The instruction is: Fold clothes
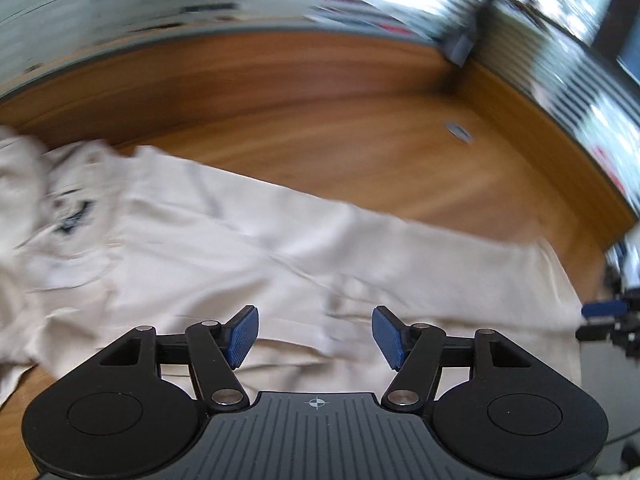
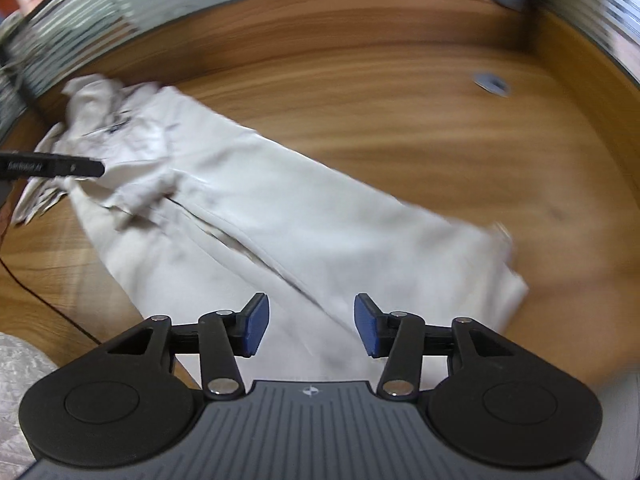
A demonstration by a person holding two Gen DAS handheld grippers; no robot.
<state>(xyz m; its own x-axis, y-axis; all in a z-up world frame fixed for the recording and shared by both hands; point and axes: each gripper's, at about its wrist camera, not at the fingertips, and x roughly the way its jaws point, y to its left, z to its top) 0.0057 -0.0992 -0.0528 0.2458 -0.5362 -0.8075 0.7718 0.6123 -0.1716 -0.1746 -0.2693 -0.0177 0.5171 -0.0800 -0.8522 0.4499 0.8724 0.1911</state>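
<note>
Across the wooden desk (image 1: 360, 92) lies a pale beige collared shirt (image 2: 280, 216), narrowed lengthwise with sleeves tucked in, I judge; the crosswise folds look left to do. Left tool (image 1: 315, 336) and right tool (image 2: 311, 330) both hover low over its near edge, jaws apart, holding nothing.

Long cream-white cotton garment (image 1: 224, 248) (image 2: 280, 216), spread lengthwise and mostly flat across the wooden surface (image 1: 320, 112) (image 2: 400, 120). Collar end bunched and rumpled at the far left, with a small dark printed mark near it. Shallow creases and a lengthwise fold line down the body. Hem end nearest, at right, slightly turned up.
</note>
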